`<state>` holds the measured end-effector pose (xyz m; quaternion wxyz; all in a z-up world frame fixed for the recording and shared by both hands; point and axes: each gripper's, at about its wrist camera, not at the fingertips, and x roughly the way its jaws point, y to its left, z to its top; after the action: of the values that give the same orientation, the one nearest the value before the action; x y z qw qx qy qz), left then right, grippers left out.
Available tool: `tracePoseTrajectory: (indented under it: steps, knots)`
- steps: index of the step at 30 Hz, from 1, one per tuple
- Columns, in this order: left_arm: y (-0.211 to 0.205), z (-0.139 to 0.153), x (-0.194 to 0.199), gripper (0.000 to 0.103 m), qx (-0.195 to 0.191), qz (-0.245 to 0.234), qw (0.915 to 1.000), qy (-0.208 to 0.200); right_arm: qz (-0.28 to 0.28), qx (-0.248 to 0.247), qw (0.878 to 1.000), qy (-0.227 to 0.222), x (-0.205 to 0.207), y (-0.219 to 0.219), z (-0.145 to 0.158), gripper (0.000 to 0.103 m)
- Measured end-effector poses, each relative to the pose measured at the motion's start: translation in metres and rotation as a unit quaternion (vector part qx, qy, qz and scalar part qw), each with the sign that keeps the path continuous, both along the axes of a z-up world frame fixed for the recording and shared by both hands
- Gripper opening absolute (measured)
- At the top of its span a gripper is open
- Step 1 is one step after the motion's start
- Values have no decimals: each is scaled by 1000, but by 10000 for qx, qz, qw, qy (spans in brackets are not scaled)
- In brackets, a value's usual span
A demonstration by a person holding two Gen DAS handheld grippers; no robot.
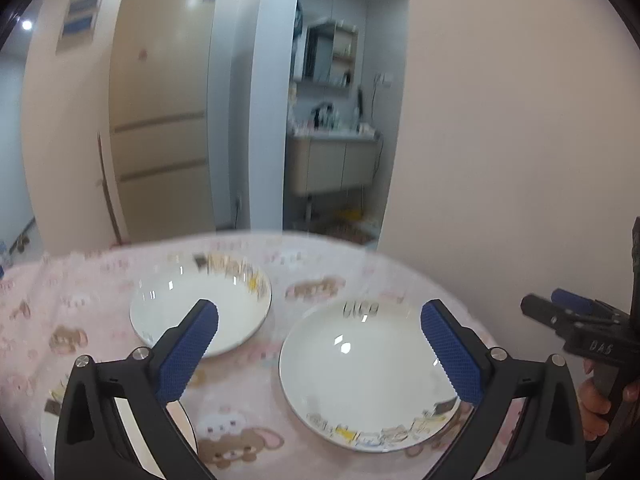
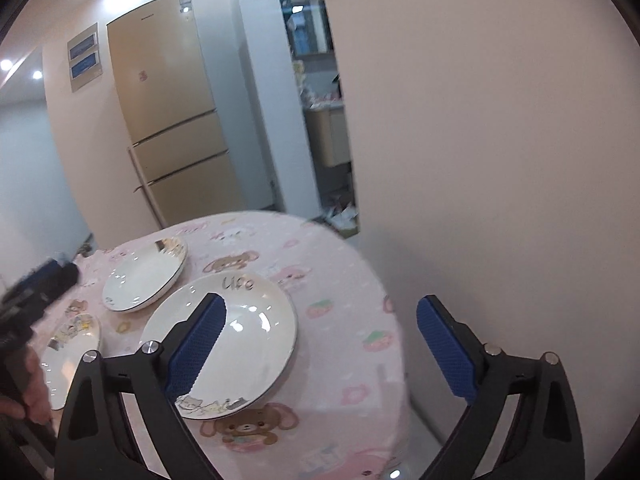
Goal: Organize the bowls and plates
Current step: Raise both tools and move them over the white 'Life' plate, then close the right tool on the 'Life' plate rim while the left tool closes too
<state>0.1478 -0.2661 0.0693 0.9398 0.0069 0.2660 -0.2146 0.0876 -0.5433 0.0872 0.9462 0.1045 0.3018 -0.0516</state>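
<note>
Right now, three white plates sit on the round table (image 2: 360, 280) with its pink cartoon tablecloth (image 1: 80, 320). Plate one (image 1: 368, 372) is nearest the wall and has writing on its rim. Plate two (image 1: 200, 308) lies farther back, beside it. Plate three (image 2: 68, 356) sits near the table's edge, partly hidden. Two grippers hang over the table. The left gripper (image 1: 320, 356) has its blue fingers spread wide with nothing held. The right gripper (image 2: 320, 348) is spread wide too, holding nothing. One tall gold fridge (image 2: 168, 100) stands behind.
</note>
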Motion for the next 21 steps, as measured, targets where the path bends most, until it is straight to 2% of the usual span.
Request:
tracePoseTrajectory:
  steps: [3,4,7,10,15,21]
  knots:
    - [5,-25,18,97,-157,283,9982,495,123,230,9993,269,17,1,-17,85]
    - [7,-34,24,96,-275,307,9969,663,93,247,9990,359,23,2,-22,81]
    - [7,-53,35,90,-537,179,9933,1005,149,427,9976,517,37,6,-36,79]
    - [5,-62,40,89,-575,198,9931,1001,115,624,9957,671,48,5,-50,78]
    - [3,-65,38,89,-544,287,9959,661,-18,850,9928,842,59,3,-70,78]
    - [0,-88,59,89,-558,226,9911,1185,82,1016,9891,1061,68,9,-88,74]
